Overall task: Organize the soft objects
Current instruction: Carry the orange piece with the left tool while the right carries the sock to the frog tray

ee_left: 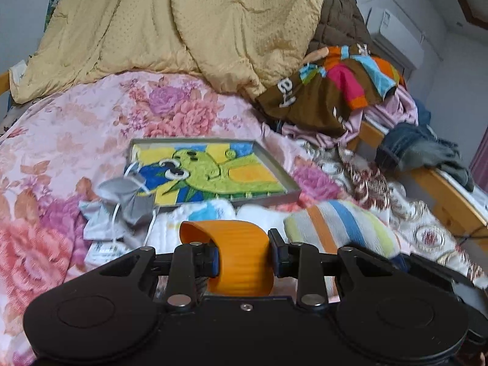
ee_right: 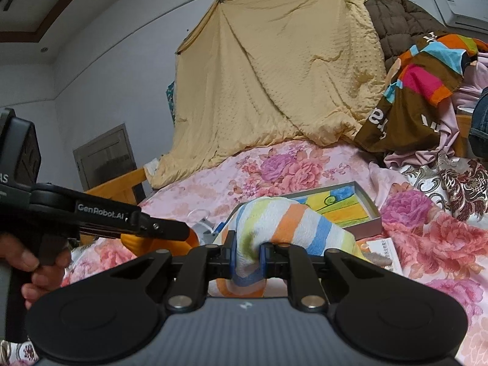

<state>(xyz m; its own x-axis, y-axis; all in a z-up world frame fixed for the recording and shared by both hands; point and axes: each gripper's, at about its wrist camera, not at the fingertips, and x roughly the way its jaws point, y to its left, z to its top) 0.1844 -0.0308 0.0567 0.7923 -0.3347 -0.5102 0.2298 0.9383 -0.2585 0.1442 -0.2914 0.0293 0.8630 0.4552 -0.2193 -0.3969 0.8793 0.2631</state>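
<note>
My left gripper [ee_left: 244, 256] is shut on an orange ribbed soft object [ee_left: 241, 253] and holds it above the floral bedspread [ee_left: 91, 113]. It also shows from the side at the left of the right wrist view [ee_right: 170, 228], the orange object [ee_right: 137, 242] under it. My right gripper [ee_right: 247, 256] is shut on a striped pastel towel [ee_right: 283, 225], bunched between the pads. The towel also lies at the right in the left wrist view [ee_left: 341, 228]. A grey cloth pouch with white cord [ee_left: 122, 201] lies at the left.
A framed green cartoon picture [ee_left: 213, 170] lies flat on the bed behind the towel. A yellow quilt [ee_left: 183, 30] hangs at the back. A pile of clothes [ee_left: 335, 91] sits at the right by the wooden bed rail [ee_left: 442, 189]. A small card [ee_right: 381, 250] lies on the bedspread.
</note>
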